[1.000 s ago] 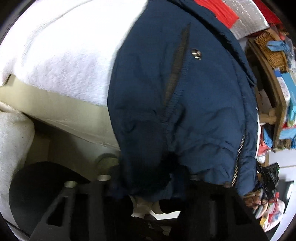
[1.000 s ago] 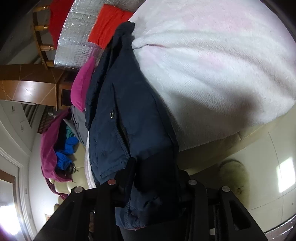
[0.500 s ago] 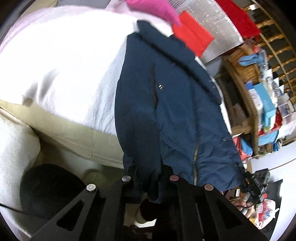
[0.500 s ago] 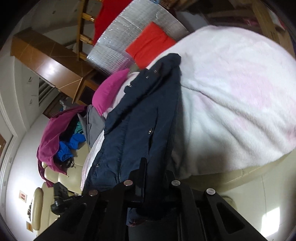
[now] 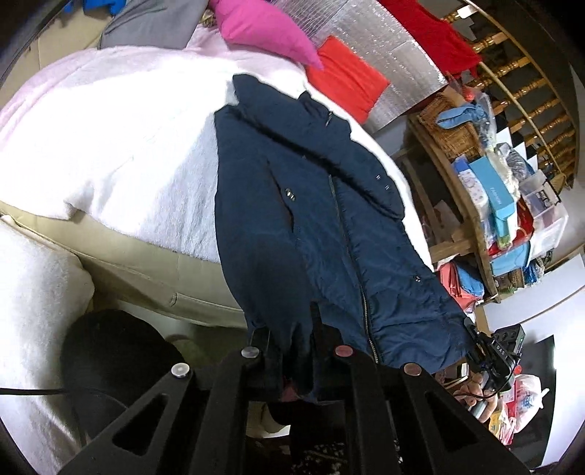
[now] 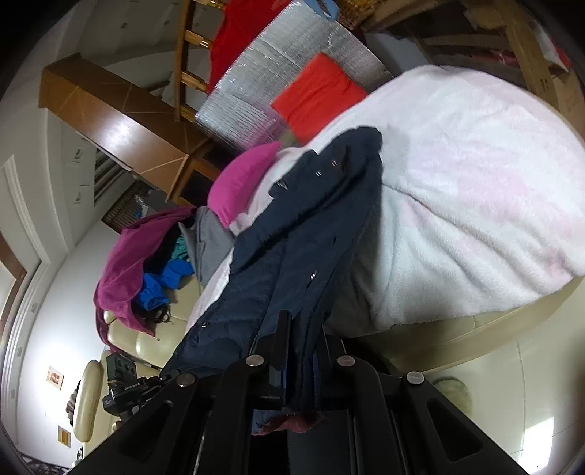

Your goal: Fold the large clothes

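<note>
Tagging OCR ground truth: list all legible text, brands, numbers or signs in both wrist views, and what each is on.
"DAS", cut off: black camera unit.
Blue box: white lettering, blurred, unreadable.
Black unit by the sofa: white lettering, too small.
Wall picture: too small.

My left wrist camera looks down along its fingers, very near the navy jacket [image 5: 310, 226], white blanket [image 5: 120, 146] at ten o'clock. My right wrist camera faces the same jacket [image 6: 292, 234] closely, blanket [image 6: 475, 204] at two o'clock. Both share the pink pillow [image 5: 263, 29] [image 6: 245, 175].
</note>
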{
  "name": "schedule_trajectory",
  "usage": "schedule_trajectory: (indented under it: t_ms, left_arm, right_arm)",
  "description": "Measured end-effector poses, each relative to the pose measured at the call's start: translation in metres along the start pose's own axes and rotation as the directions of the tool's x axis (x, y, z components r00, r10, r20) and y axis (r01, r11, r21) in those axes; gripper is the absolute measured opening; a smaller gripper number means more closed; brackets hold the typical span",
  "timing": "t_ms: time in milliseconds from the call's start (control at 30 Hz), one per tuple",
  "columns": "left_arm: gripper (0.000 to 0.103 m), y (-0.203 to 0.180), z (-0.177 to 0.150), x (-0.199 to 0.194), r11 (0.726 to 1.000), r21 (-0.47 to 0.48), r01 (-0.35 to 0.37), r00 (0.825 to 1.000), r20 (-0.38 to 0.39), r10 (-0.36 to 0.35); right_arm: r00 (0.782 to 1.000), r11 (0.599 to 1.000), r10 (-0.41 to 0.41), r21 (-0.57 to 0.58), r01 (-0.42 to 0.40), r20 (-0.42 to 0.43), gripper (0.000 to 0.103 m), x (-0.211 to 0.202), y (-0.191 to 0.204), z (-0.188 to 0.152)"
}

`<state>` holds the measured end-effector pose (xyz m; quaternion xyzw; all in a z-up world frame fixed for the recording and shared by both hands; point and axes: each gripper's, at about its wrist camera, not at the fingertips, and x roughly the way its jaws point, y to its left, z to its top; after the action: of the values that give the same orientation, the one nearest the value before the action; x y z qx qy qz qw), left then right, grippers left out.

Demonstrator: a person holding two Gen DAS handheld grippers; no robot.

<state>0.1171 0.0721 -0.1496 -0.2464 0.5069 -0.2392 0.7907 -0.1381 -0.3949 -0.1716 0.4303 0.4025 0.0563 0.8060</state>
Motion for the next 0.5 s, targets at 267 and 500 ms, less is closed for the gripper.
schedule_trajectory:
  t_ms: [267, 500]
  left_arm:
    - [0.011, -0.019, 0.032, -0.039, 0.998, 0.038, 0.044, 0.996, 0.076, -0.047]
    - [0.011, -0.032, 0.09, -0.038, 0.996, 0.055, 0.071, 0.989, 0.123, -0.077]
  right_arm:
    - [0.997, 0.995, 0.054, -0.085, -0.049, 0.059, 0.01, -0.027, 0.039, 0.015]
    - [0.991, 0.992, 0.074, -0.11, -0.062, 0.113, 0.01, -0.018, 0.055, 0.059]
